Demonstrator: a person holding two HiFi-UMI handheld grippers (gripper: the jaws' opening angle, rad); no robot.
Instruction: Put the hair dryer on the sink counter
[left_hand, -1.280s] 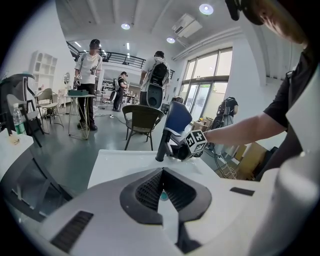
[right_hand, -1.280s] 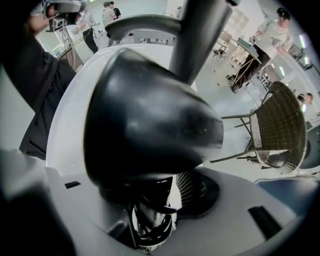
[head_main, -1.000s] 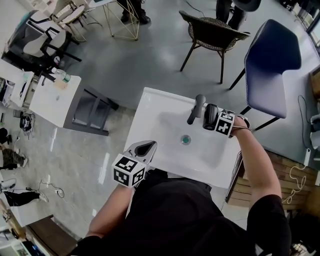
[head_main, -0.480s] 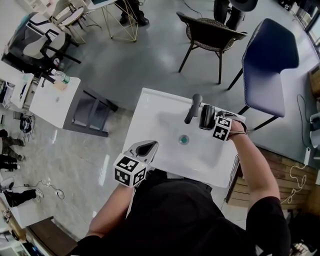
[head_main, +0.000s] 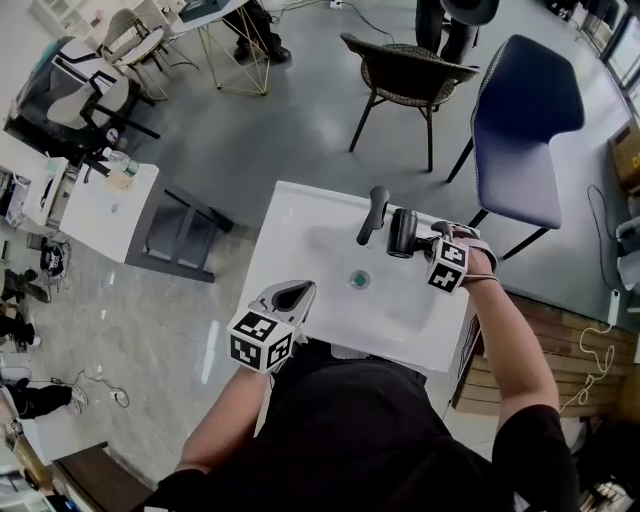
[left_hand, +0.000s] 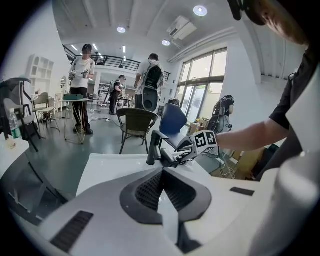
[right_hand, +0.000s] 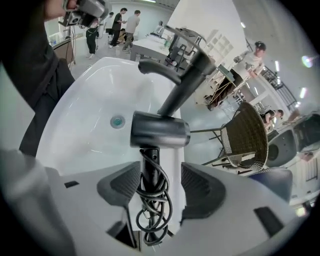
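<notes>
The black hair dryer lies on the white sink counter just right of the black faucet. Its barrel points across the counter, and the cord is wound round the handle. My right gripper hovers over that handle. Its jaws have just been opening and now stand open, with the handle between the pads and a gap on each side. My left gripper hangs at the sink's near left edge, shut and empty. The left gripper view also shows the hair dryer.
The basin's drain is in front of the faucet. A wicker chair and a blue chair stand beyond the sink, and a white side table is to the left. People stand farther off.
The right gripper has lifted and drawn back along the handle toward me, while the hair dryer stays beside the faucet. The left gripper has hardly shifted.
</notes>
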